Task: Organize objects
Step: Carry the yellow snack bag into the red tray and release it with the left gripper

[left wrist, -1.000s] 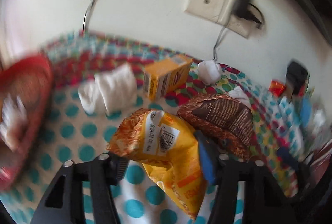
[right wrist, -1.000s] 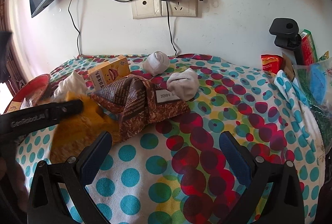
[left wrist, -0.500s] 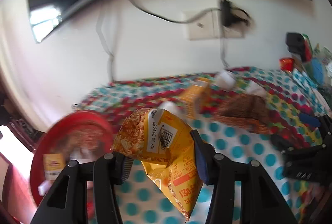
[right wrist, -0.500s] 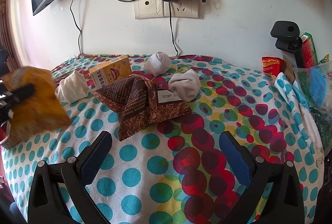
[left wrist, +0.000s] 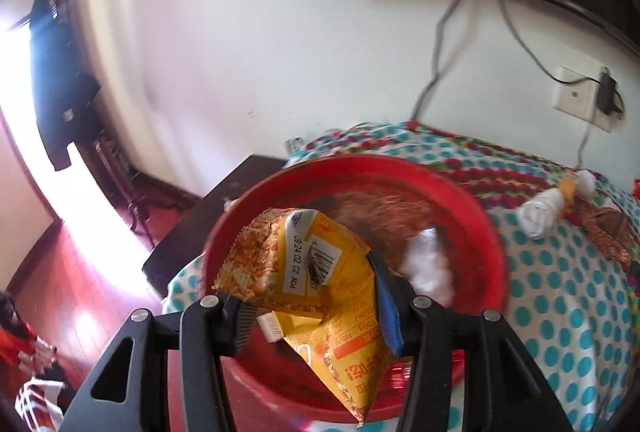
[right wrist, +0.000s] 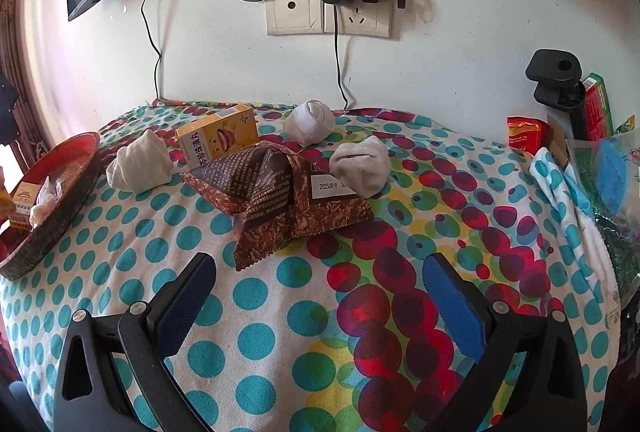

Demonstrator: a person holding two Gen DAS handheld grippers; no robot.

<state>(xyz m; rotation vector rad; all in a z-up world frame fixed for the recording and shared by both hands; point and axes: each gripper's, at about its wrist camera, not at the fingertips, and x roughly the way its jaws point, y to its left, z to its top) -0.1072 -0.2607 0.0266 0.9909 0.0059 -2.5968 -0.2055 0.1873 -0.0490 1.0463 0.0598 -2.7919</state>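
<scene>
Now the left gripper (left wrist: 316, 306) hangs right over the red tray (left wrist: 490, 244), where a second ago it was out above the dotted cloth (right wrist: 256, 296) beside the brown packet (right wrist: 280, 196); the swing to the table's left end is done. Its fingers are clamped on the yellow snack bag (left wrist: 316, 272), which dangles between them above the tray's middle, not yet resting inside as far as I can judge. A crumpled white wad (left wrist: 428, 268) and a small box (right wrist: 22, 206) already lie in the tray. So this item looks one release away from being sorted. The right gripper (right wrist: 320, 306) has stayed put, fingers spread wide and holding nothing, low over the cloth and facing the brown packet, the orange box (right wrist: 218, 140) and three rolled socks (right wrist: 140, 162), which remain to be gathered
</scene>
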